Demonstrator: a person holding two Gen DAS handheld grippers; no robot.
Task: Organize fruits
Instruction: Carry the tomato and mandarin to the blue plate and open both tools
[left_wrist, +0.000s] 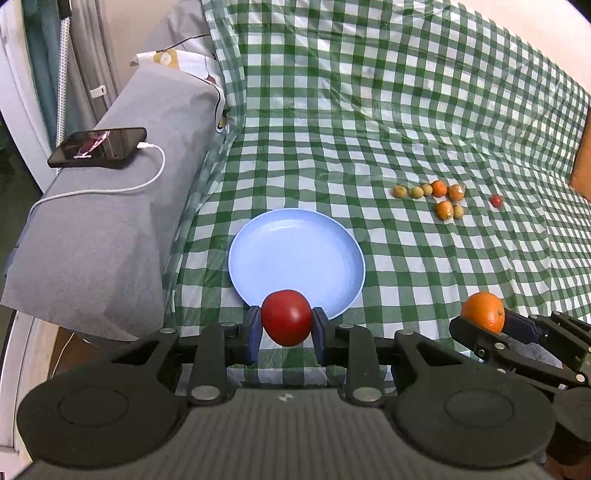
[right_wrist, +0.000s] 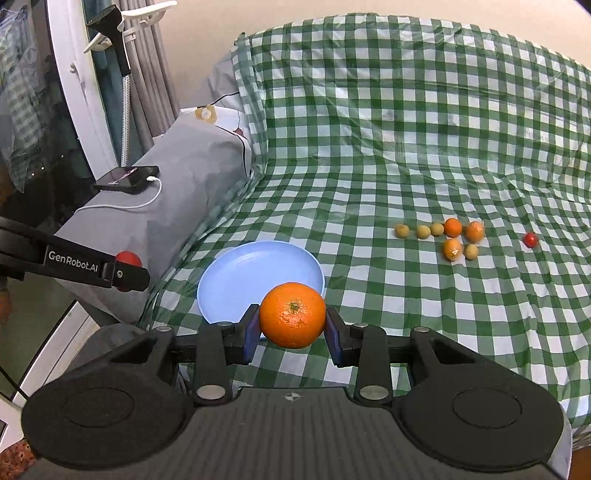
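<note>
Left hand-held gripper (left_wrist: 286, 325) was clenched on a round red tomato (left_wrist: 286, 317) over the near rim of the pale blue round plate (left_wrist: 295, 243). Right hand-held gripper (right_wrist: 291, 326) was grasping a round orange mandarin (right_wrist: 292, 315) just right of that plate, above the green-checked bed cover (right_wrist: 406, 147).

Around us, a green checked cloth (left_wrist: 369, 110), a black phone (left_wrist: 98, 147) charging by white cable (left_wrist: 110, 190) on a grey pillow (left_wrist: 110, 240), grey curtains (right_wrist: 151, 74) behind.

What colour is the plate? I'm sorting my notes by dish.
Light blue; the plate shows best in the left wrist view, lying bare on the checked cloth.
</note>
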